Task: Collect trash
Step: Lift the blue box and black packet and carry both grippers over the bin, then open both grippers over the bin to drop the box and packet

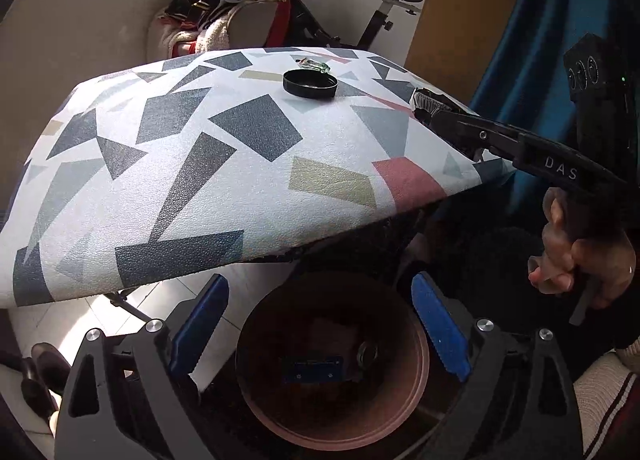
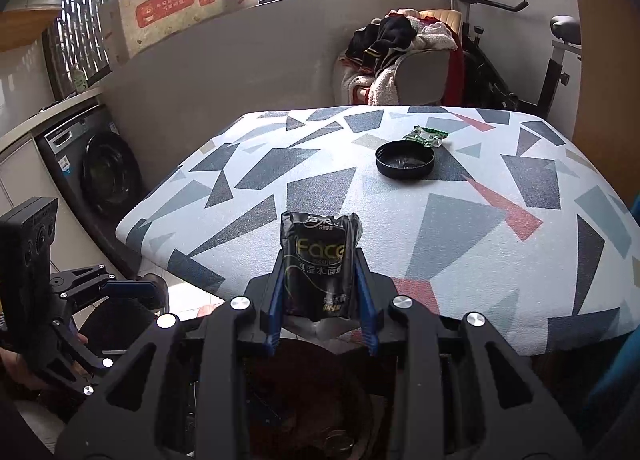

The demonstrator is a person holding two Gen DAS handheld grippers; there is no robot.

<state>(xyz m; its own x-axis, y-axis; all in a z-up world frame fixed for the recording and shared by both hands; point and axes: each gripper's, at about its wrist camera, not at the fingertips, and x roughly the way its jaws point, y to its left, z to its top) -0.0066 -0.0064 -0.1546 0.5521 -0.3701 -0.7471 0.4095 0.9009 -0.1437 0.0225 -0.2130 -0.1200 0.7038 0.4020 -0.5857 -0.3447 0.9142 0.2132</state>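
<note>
Table (image 2: 400, 220), covered in a white cloth with grey, blue, red and tan angular patches; carries two loose items toward its far right corner, near each other.

Bin (image 1: 332, 360), round, brown-rimmed, dark inside, on the floor below the table's near edge; holds a blue card-like item (image 1: 313, 369) and a small round item (image 1: 367, 354), too dim to identify.

Left gripper (image 1: 320, 324), blue pads; held over the bin's mouth, jaws spread wide, nothing between them.

Right gripper (image 2: 320, 300), blue pads; held at the table's near edge above the bin, jaws drawn in and clamped on a tissue pack.

Tissue pack (image 2: 318, 264), black, soft, gold lettering; upright between the right jaws, clear of the cloth.

Lid (image 2: 405, 160), black, round, shallow, hollow side up; on the table toward the far right corner.

Wrapper (image 2: 426, 136), green and white, crumpled; just behind the lid, nearer the far edge.
</note>
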